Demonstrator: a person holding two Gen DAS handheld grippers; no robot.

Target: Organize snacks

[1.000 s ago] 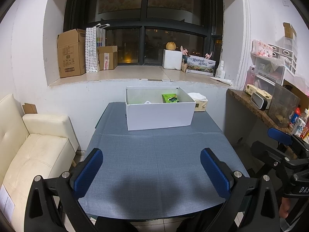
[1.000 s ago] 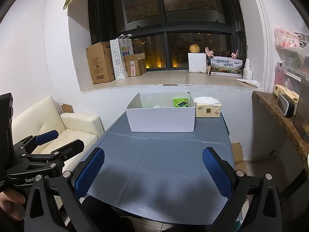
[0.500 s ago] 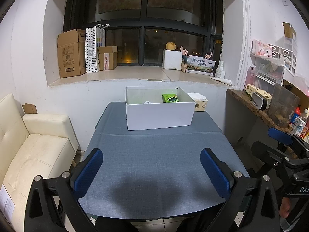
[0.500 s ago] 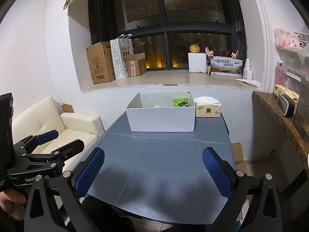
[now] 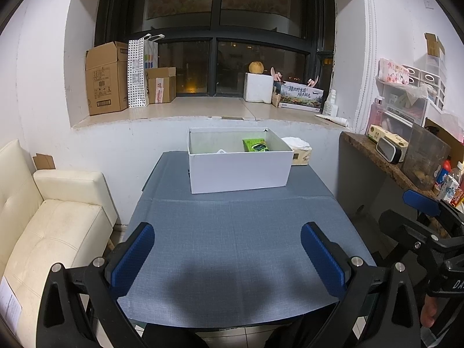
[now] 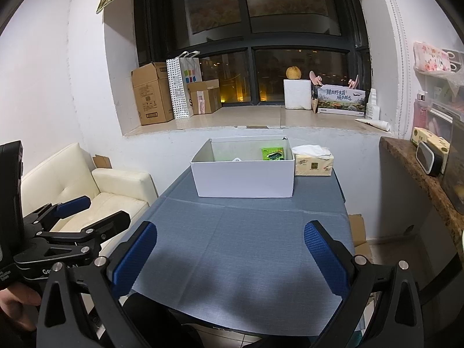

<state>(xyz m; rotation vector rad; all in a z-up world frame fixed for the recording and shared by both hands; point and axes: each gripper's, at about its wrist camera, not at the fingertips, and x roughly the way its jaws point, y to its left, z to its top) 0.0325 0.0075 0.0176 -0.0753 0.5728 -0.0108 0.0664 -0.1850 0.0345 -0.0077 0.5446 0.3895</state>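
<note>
- The left tool (image 5: 227, 256) hung over the near edge of the desk (image 5: 237, 232), its blue pads spread wide with nothing between them.
- The right tool (image 6: 230, 256) hung beside it at about the same height, likewise spread wide and empty.
- The white box (image 5: 239, 163) sat at the far end of the desk, open at the top, with a green snack packet (image 5: 255, 145) leaning inside near its right wall and a small white item just showing above the front wall.
- A tissue pack (image 6: 313, 163) stood just beside the box's right side, touching or nearly so.
- No loose snacks showed on the grey cloth between the tools and the box, so the sorting looked either finished or paused between items; I could not tell which.
- If more work remained, the next move would likely call for one tool to travel forward over the box's front wall, drop in from above and close on the green packet by its upright edges.
- The box wall looked light, so a low approach could nudge it.
</note>
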